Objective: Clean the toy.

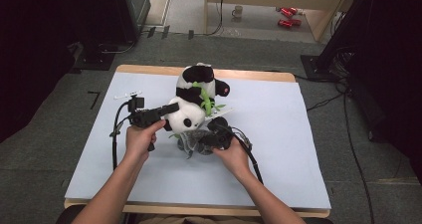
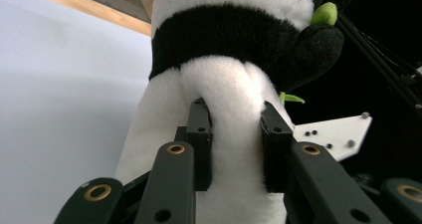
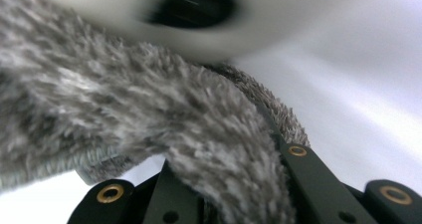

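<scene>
Black-and-white plush panda (image 1: 191,102) upright mid-table on the pale blue table (image 1: 278,149), left claw (image 1: 171,108) clamped on its white body, right claw (image 1: 203,143) pinched on the fuzzy grey fabric piece (image 1: 191,140) at the panda's base.

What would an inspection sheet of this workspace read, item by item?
Surface: pale blue sheet over a wooden table.
Job's things: plush panda held head down; grey fuzzy fabric piece under it.
Clutter: small white item near the far left corner.
Grippers: left gripper pinches the panda's white fur; right gripper clamps the grey fabric.
Cables: black cable trails from the left gripper; loose cables on the floor.
Surroundings: grey carpet, mug, red items beyond the table.
</scene>
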The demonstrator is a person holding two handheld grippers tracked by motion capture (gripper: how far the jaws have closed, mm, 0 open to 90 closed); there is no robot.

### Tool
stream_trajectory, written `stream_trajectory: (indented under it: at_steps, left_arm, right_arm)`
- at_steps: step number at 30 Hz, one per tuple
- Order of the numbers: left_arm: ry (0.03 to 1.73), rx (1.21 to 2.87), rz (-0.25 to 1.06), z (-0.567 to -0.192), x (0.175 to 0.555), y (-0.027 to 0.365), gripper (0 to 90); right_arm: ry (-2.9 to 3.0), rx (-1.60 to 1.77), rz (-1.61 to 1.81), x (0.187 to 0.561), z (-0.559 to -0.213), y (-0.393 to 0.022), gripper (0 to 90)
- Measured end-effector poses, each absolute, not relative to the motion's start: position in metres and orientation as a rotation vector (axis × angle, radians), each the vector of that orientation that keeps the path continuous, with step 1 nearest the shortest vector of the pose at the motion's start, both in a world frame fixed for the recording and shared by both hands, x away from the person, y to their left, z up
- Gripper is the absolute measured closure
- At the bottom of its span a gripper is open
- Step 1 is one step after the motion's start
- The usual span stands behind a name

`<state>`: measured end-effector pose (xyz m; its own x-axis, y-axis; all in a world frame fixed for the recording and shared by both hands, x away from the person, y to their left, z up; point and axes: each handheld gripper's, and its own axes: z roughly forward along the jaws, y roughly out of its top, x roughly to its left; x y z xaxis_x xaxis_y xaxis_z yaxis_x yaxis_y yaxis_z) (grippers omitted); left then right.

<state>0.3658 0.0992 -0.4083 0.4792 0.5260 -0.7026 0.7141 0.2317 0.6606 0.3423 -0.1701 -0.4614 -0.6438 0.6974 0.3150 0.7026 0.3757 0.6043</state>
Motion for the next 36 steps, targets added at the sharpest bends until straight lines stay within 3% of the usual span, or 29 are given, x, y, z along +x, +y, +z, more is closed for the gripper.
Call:
stream_trajectory:
  at_steps: [9,24,36]
  left_arm:
    - [1.190,1.359,-0.166,-0.403,0.373,0.112,73.2]
    - [1.196,1.373,-0.140,-0.404,0.376,0.094,72.8]
    - [1.184,1.402,-0.198,-0.414,0.369,0.073,72.5]
  right_arm:
    - [-2.661,-1.306,-1.121,0.341,-0.456,-0.176,79.6]
    - [-2.887,-0.922,-1.063,0.300,-0.436,-0.117,79.6]
    - [-2.744,-1.169,-1.274,0.316,-0.433,-0.142,79.7]
